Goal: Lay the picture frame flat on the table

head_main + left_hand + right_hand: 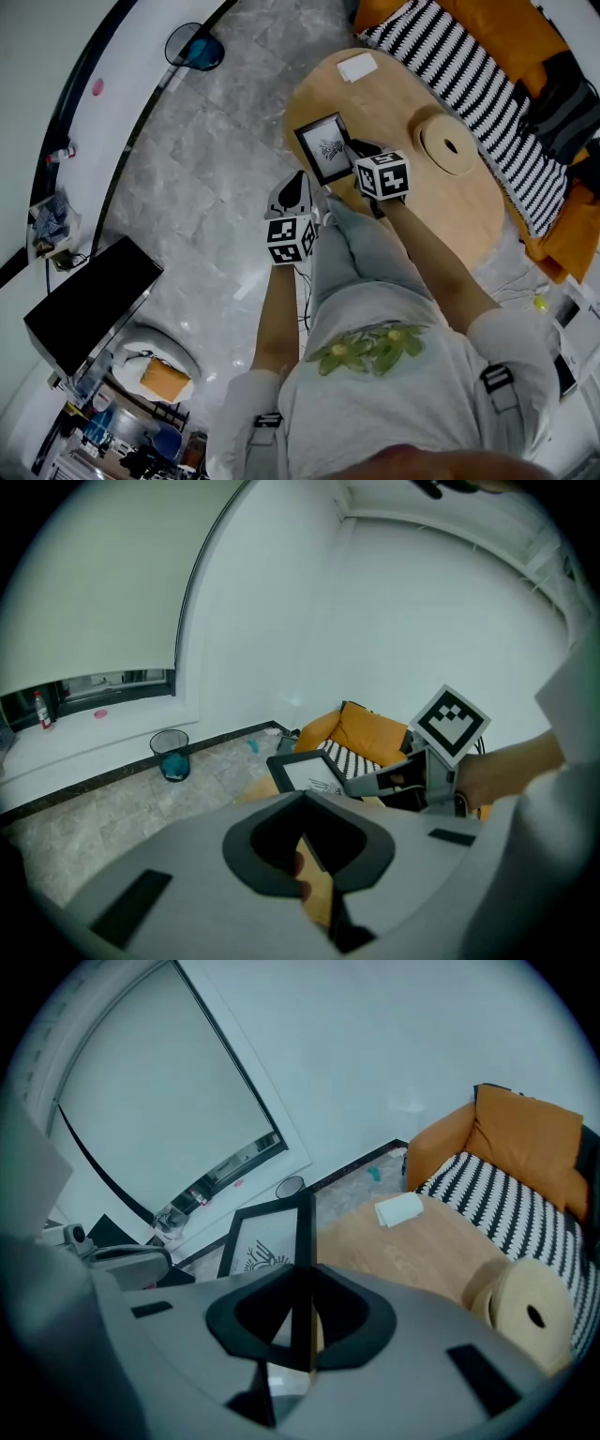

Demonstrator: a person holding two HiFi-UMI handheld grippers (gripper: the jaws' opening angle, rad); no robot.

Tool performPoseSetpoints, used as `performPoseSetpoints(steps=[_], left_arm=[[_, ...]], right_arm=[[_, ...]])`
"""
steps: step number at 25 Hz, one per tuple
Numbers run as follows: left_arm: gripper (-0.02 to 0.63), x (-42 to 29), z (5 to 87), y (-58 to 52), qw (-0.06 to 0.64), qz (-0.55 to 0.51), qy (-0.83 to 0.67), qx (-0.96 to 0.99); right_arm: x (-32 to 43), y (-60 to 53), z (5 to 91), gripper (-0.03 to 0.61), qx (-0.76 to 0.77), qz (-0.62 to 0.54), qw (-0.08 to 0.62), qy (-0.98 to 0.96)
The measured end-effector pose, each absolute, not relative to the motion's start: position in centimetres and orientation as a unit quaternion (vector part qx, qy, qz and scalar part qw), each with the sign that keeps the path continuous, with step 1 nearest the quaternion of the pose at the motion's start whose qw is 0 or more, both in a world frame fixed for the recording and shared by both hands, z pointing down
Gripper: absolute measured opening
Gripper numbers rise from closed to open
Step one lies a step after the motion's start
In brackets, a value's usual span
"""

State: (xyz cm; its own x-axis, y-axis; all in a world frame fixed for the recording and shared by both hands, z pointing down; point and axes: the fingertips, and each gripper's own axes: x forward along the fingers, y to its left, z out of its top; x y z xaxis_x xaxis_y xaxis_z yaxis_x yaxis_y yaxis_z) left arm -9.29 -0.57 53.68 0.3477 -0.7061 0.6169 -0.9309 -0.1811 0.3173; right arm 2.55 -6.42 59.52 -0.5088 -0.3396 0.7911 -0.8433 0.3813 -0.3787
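A black-rimmed rectangular picture frame (pixel 326 148), with a white mount and a small black line drawing at its centre, stands propped on a pale oval wooden table (pixel 441 208). It is near the table's edge closest to the person, its face leaning back and not yet lying flat. The right gripper (pixel 356 152) is clamped on the frame's right-hand rim, which runs as a dark bar straight between its jaws. The left gripper (pixel 317 860) hangs just off the table's near edge with its jaws pressed together around nothing. The frame looks light and rigid. Its front may be glass and so breakable, though that cannot be confirmed. A hold on the solid rim, clear of the front pane, seems soundest, with the top eased down slowly. Further in on the table lie a round pale wooden disc with a centre hole (pixel 448 142) and a white folded paper (pixel 357 67). No brand, label or readable writing shows. The gripper cubes bear only black-and-white square patterns.
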Motion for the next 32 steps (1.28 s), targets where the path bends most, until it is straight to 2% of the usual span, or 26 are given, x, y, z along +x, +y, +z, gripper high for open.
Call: performPoseSetpoints(steps=[32], left_arm=[[0.014,-10.1,58.3,-1.9,0.354,0.17,-0.555,0.734]], right_arm=[[1.6,-7.5,64.9,0.073,0.369,0.41,0.337,-0.763]])
